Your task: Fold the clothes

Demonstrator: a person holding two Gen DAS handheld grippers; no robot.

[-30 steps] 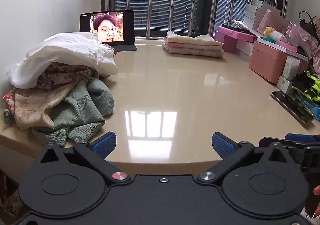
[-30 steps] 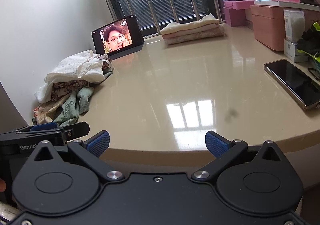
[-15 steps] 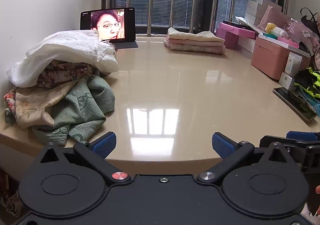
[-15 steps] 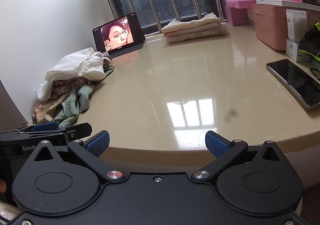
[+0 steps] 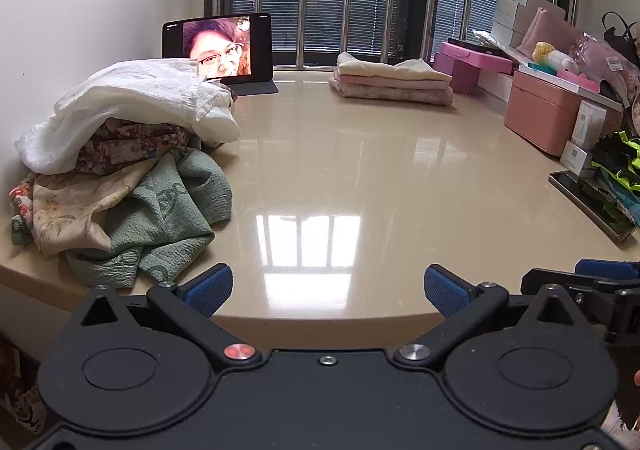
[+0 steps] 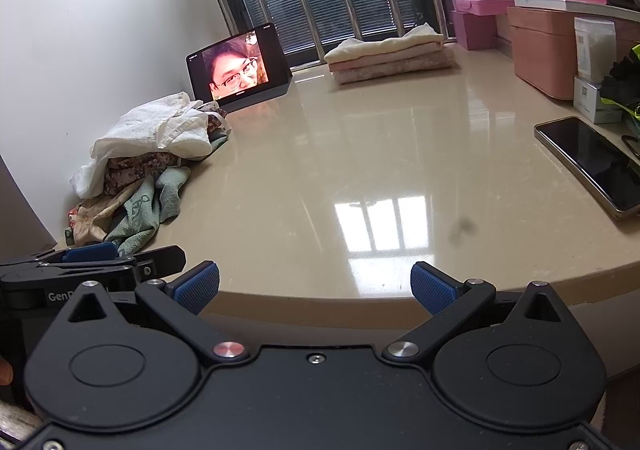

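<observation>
A heap of unfolded clothes (image 5: 120,169) lies at the table's left edge, with a white garment (image 5: 132,101) on top and a green one (image 5: 176,217) at the front; it also shows in the right wrist view (image 6: 148,165). A stack of folded clothes (image 5: 392,83) sits at the far side by the window, also in the right wrist view (image 6: 388,53). My left gripper (image 5: 328,288) is open and empty at the table's near edge, just right of the heap. My right gripper (image 6: 316,286) is open and empty at the near edge, beside the left one.
A tablet (image 5: 218,47) with a face on screen stands at the back left. A phone (image 6: 588,165) lies at the right edge. Pink boxes (image 5: 540,117) and bags line the right side. The beige table (image 5: 360,169) is glossy.
Both grippers have tilted and shifted slightly at the table's near edge; both stay open and empty. The clothes have not moved.
</observation>
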